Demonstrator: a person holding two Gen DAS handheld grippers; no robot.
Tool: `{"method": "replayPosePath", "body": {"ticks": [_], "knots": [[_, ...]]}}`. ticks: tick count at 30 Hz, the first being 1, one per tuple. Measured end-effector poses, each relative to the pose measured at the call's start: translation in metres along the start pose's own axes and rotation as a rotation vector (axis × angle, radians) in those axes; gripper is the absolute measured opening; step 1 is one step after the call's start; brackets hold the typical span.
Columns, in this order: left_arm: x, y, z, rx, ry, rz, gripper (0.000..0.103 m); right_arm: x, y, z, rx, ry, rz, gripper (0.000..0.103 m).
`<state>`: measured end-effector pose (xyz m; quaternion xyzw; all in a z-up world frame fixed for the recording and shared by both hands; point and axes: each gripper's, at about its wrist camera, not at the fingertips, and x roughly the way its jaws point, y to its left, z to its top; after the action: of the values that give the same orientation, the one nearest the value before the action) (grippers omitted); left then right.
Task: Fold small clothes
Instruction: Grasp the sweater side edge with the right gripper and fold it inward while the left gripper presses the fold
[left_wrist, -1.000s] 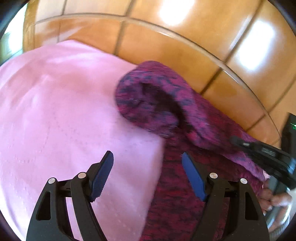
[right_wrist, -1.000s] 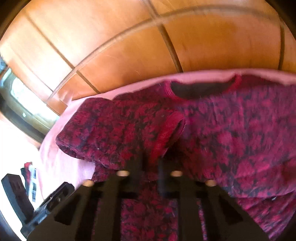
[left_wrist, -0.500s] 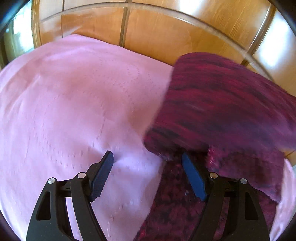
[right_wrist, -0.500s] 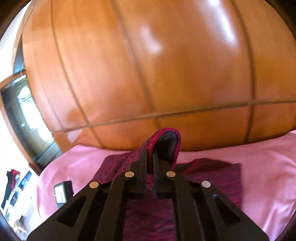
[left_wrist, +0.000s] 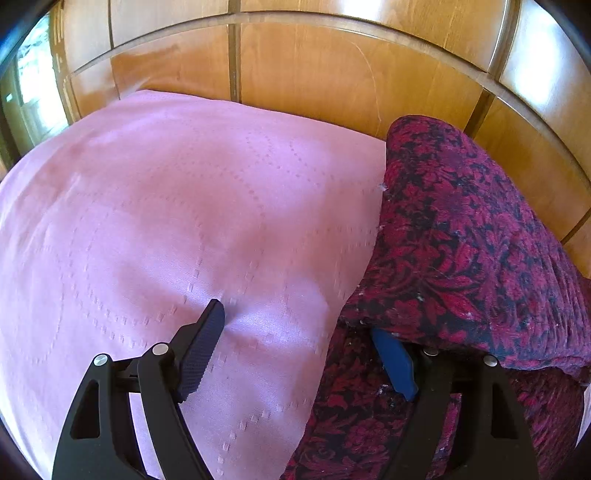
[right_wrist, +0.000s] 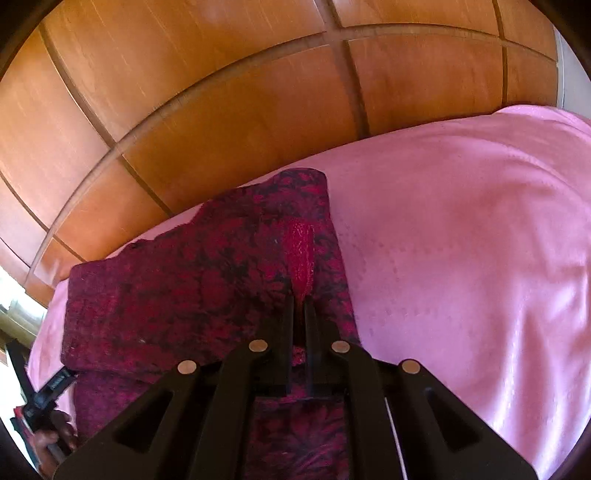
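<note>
A dark red and black patterned sweater (left_wrist: 461, 236) lies folded on a pink bedspread (left_wrist: 166, 229). In the left wrist view my left gripper (left_wrist: 299, 328) is open and empty, low over the bedspread, its right blue pad (left_wrist: 393, 365) tucked under the sweater's folded flap. In the right wrist view the sweater (right_wrist: 177, 295) lies with a sleeve folded across it. My right gripper (right_wrist: 299, 301) is shut on the sleeve's red ribbed cuff (right_wrist: 301, 254), which lies on the sweater near its right edge.
Glossy wooden wardrobe panels (left_wrist: 332, 70) rise right behind the bed and also fill the top of the right wrist view (right_wrist: 221, 110). The left gripper's handle and the hand on it (right_wrist: 40, 402) show at the lower left. Bare pink bedspread (right_wrist: 480, 258) spreads to the right.
My right gripper carried the sleeve cuff up and over and has brought it down onto the sweater's body. The flap now lies still over my left gripper's right finger. The left gripper stayed open.
</note>
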<state>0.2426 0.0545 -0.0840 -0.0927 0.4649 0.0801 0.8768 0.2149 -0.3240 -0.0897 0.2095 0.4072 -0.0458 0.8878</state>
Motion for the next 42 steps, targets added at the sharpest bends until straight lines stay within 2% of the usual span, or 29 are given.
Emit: {"method": "replayPosePath", "body": {"ticks": [1,4,7,8,12,14,18,20,27,28,29,30,32,33,35,36,38,40,42], "knots": [[-0.002,0.002,0.000,-0.009,0.010,-0.010,0.079,0.000,0.001,0.001,-0.005,0.002,-0.004,0.004],[-0.012,0.015,0.000,-0.055,0.022,-0.102,0.076,-0.002,-0.003,0.004,-0.003,0.013,0.032,0.005],[-0.032,0.039,0.001,-0.105,-0.009,-0.237,0.076,-0.008,-0.008,0.006,-0.009,0.021,0.055,0.006],[-0.038,0.044,0.003,-0.115,-0.017,-0.260,0.076,-0.013,-0.009,0.006,-0.014,0.019,0.063,0.007],[-0.036,0.059,0.029,-0.193,0.010,-0.412,0.076,-0.023,-0.009,0.007,0.001,0.019,0.084,0.010],[-0.020,0.059,0.046,-0.224,0.053,-0.501,0.076,-0.023,-0.011,0.008,0.010,0.021,0.090,0.011],[0.009,0.048,0.067,-0.239,0.095,-0.526,0.076,-0.019,-0.008,0.009,-0.012,0.025,0.082,0.012],[0.028,0.040,0.080,-0.251,0.133,-0.582,0.076,-0.019,-0.008,0.010,-0.023,0.025,0.079,0.013],[0.067,0.017,0.108,-0.282,0.202,-0.669,0.076,-0.013,-0.001,0.009,-0.057,0.017,0.059,0.014],[0.072,0.013,0.111,-0.290,0.214,-0.689,0.071,-0.013,0.000,0.010,-0.059,0.017,0.058,0.014],[0.074,0.009,0.113,-0.287,0.210,-0.692,0.049,-0.012,0.000,0.010,-0.062,0.016,0.056,0.014],[0.072,0.004,0.114,-0.262,0.199,-0.691,0.036,-0.012,0.001,0.011,-0.067,0.015,0.053,0.014],[0.059,-0.004,0.114,-0.216,0.136,-0.644,0.019,-0.015,0.006,0.011,-0.093,-0.006,0.028,0.010],[0.049,-0.006,0.111,-0.189,0.095,-0.625,0.019,-0.018,0.008,0.011,-0.107,-0.020,0.019,0.005],[0.031,-0.008,0.102,-0.136,0.028,-0.583,0.017,-0.029,0.013,0.008,-0.145,-0.055,0.006,0.004],[0.028,-0.012,0.096,-0.092,0.013,-0.523,0.016,-0.031,0.016,0.006,-0.171,-0.065,-0.005,0.004],[0.038,-0.023,0.085,-0.008,0.026,-0.380,0.015,-0.022,0.019,-0.001,-0.208,-0.040,-0.049,0.004],[0.048,-0.031,0.080,0.036,0.042,-0.313,0.015,-0.014,0.021,-0.007,-0.227,-0.030,-0.071,0.005],[0.047,-0.044,0.079,0.080,0.017,-0.245,0.017,-0.013,0.020,-0.004,-0.215,-0.028,-0.073,0.007]]}}
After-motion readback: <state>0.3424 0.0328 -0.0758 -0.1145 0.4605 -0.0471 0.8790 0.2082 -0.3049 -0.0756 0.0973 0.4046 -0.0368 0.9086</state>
